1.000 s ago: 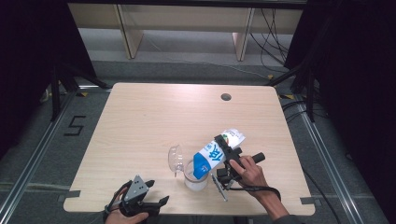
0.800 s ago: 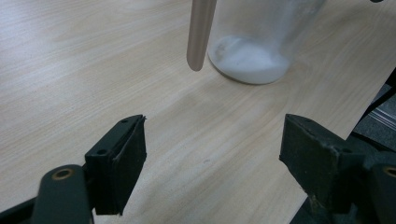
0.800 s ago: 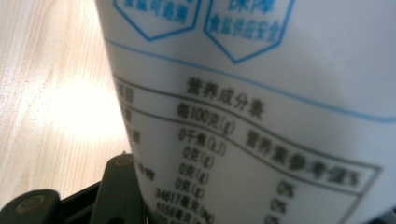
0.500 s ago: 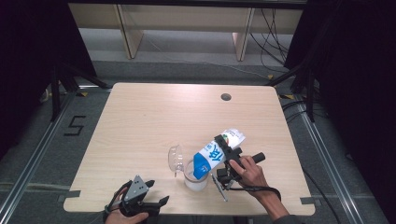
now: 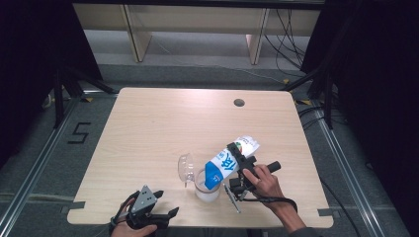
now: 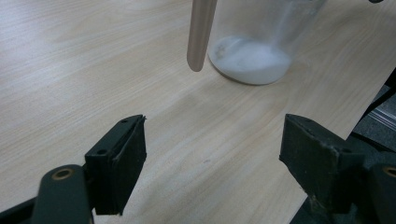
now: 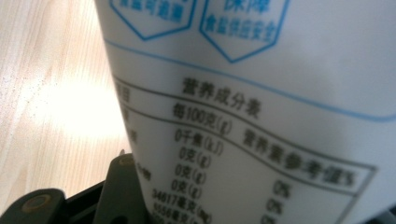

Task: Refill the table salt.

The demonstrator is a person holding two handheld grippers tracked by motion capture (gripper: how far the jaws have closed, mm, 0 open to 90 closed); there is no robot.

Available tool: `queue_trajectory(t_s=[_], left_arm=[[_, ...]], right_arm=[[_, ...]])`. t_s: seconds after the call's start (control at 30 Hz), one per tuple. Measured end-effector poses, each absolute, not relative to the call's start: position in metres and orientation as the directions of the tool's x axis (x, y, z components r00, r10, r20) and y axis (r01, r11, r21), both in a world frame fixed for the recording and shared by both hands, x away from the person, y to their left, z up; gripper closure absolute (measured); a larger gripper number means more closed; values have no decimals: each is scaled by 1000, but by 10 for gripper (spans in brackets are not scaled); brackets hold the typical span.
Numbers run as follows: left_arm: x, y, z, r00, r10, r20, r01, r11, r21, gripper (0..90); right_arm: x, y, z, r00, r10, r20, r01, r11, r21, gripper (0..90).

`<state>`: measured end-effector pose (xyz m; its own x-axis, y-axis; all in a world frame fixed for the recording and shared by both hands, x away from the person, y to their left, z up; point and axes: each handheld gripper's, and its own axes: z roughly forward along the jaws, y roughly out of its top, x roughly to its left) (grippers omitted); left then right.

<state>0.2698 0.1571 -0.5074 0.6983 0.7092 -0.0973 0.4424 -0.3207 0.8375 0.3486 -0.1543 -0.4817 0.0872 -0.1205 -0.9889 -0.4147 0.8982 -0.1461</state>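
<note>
White powder sits in the clear glass cup [image 5: 206, 186] while the right gripper [image 5: 237, 165] squeezes the tipped blue-and-white bag [image 5: 228, 163]; the left gripper [image 5: 165, 213] is wide open, holding nothing.

The left gripper [image 5: 165, 216] is black, with a grey three-cornered plate on top of the body behind the jaws and a thin black cable looping out behind that. In the left gripper view [image 6: 210, 168] its jaws are thick, matt black blocks with square ends, and a brass-coloured rivet sits in the arm below each one. The right gripper [image 5: 237, 163] is black as well, with a round black handle behind the jaws and a black cable trailing from it.
</note>
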Motion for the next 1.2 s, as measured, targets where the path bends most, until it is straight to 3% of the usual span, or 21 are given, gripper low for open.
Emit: queue_trajectory(t_s=[0.27, 1.2], left_arm=[[270, 157, -507, 699, 708, -95, 441, -323, 838, 222], [270, 157, -507, 699, 709, -96, 441, -321, 838, 222]], right_arm=[[348, -155, -484, 72, -101, -992, -408, 905, -121, 518], [348, -155, -479, 96, -135, -986, -407, 899, -163, 548]])
